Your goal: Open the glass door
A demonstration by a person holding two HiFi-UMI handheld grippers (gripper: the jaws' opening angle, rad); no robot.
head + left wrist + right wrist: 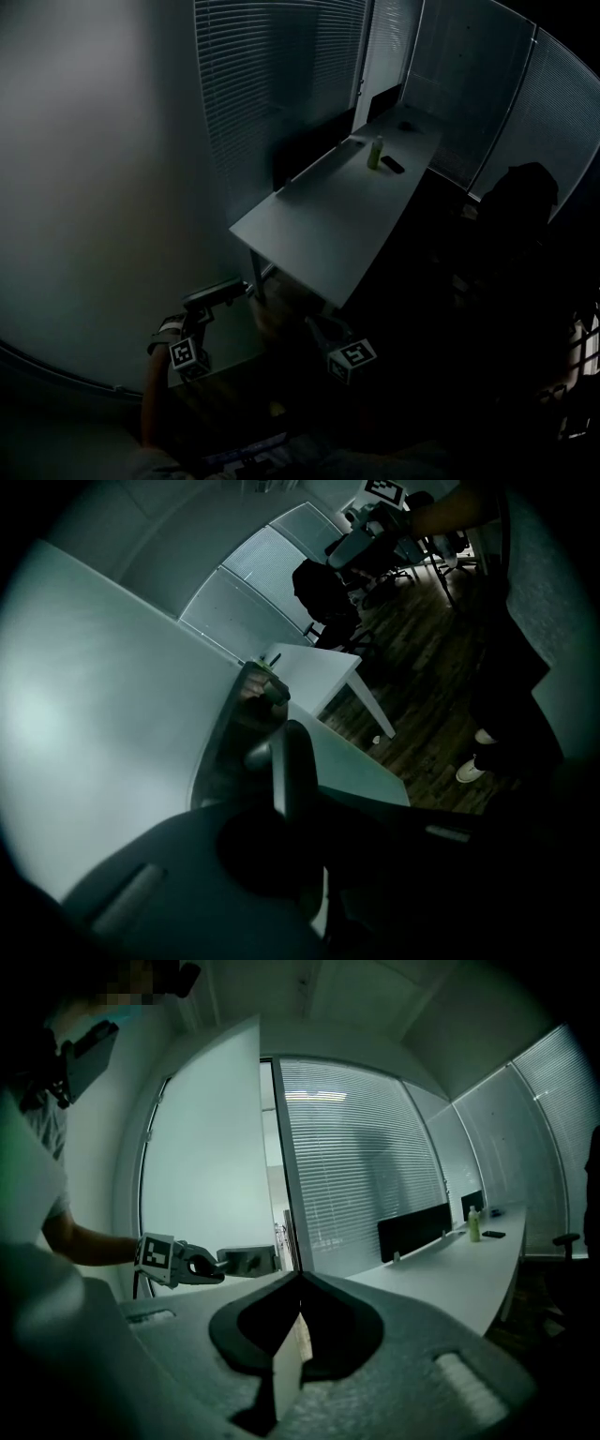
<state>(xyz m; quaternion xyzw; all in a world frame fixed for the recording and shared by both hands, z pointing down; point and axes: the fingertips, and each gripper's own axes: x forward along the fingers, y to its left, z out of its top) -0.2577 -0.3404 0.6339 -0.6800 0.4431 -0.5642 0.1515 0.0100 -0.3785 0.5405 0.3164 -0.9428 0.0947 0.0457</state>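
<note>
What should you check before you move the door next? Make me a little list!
1. Grip: the left tongs are shut on the door handle: ok.
2. Spare hand: the right tongs are shut, hold nothing and stay off the glass door: ok.
3. Swing room: is the desk corner out of the door's way? Cannot tell; it stands close to the handle.
4. Loose things: the bottle is upright, far down the desk: ok.
5. Enough light to see well: not ok; the room is dim.
</note>
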